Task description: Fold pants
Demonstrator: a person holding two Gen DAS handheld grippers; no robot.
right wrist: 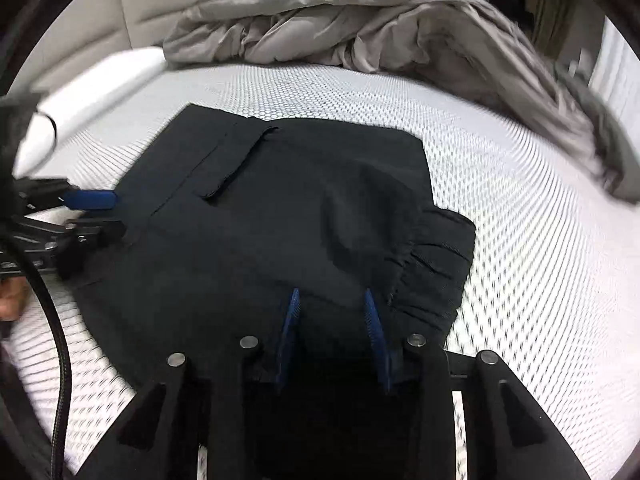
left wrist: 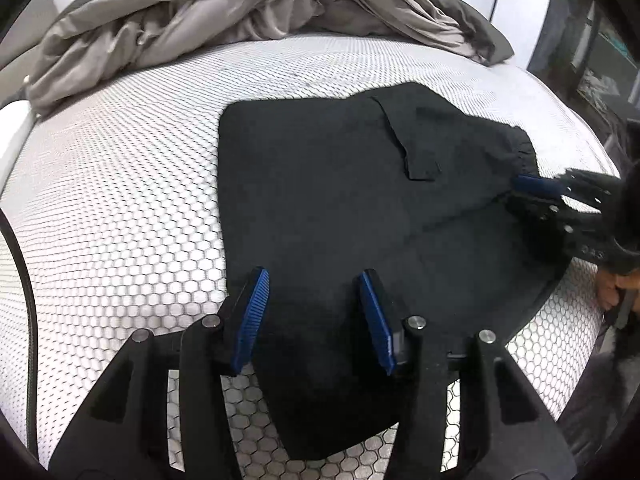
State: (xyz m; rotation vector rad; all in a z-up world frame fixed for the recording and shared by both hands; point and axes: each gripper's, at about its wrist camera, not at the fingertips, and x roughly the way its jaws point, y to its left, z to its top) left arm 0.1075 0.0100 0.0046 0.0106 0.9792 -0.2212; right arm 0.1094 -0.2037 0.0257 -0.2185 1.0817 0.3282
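Observation:
Black pants (left wrist: 340, 184) lie folded on the honeycomb-patterned mattress (left wrist: 120, 184), with a pocket flap (left wrist: 416, 160) on top and the gathered waistband (right wrist: 436, 264) to the right. My left gripper (left wrist: 314, 300) hovers over the near left edge of the pants. Its blue pads (left wrist: 254, 308) stand apart, with fabric lying under and between them and no pinch showing. My right gripper (right wrist: 332, 312) has its blue pads (right wrist: 292, 320) pressed on a raised bunch of the pants (right wrist: 280, 208) beside the waistband. In the left wrist view the right gripper (left wrist: 524, 196) reaches in from the right at that edge.
A crumpled grey duvet (left wrist: 240, 12) is heaped across the far end of the bed. A white pillow or bolster (right wrist: 92, 92) lies at the far left, a black cable (right wrist: 60, 344) hangs by the left hand, and shelving (left wrist: 600, 52) stands past the bed's right side.

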